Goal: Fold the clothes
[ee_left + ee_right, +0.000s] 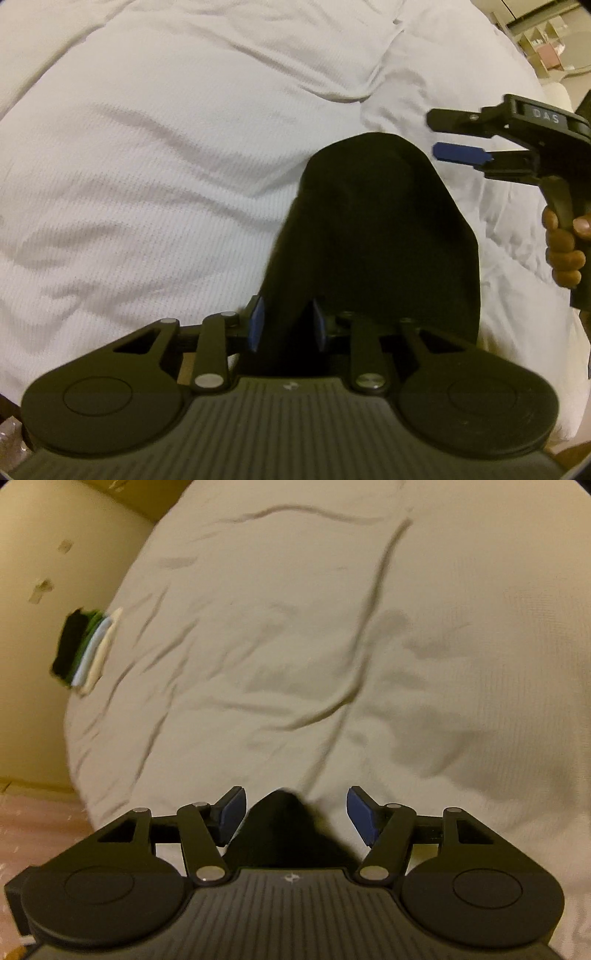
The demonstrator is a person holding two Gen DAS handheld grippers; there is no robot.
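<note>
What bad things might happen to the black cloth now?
1. Only the left tongs pinch the black cloth; if they slip, it may flop onto the white blanket and lose its fold.
2. The right tongs are open, with just a corner of cloth between them, so they may close on too little and miss.
3. The folded pile sits near the blanket's edge and could get knocked off.

black garment (376,221), white ribbed bedcover (147,166), blue pads (256,325)
</note>
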